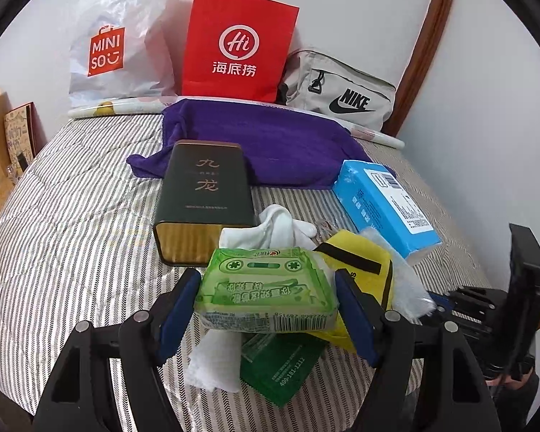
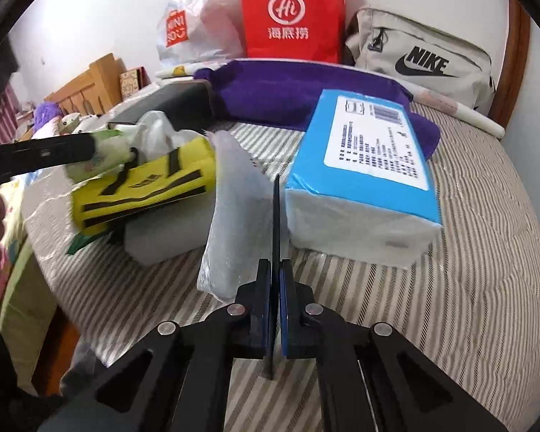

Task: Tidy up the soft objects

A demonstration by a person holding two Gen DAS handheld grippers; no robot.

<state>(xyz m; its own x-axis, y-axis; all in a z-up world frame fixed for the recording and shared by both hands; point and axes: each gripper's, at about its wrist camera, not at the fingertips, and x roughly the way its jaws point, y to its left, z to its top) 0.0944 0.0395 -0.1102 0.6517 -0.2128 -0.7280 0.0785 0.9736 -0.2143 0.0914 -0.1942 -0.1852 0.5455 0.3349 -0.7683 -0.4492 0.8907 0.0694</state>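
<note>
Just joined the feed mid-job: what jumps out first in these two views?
Up front, the left tool clamps a green tissue pack above a pile of white cloth and a yellow pouch. The red paper bag stands brightest against the back wall, with the purple towel spread before it. The right tool is shut beside the blue tissue pack.

The white plastic bag (image 1: 122,39) at the bed's far edge says "MINISO". The red paper bag (image 1: 237,46) beside it says "Hi" and "海底捞". The grey pouch (image 1: 342,90) says "NIKE". The dark tin (image 1: 205,194) says "九龙". The green card (image 1: 280,370) reads "400-181-1212".
</note>
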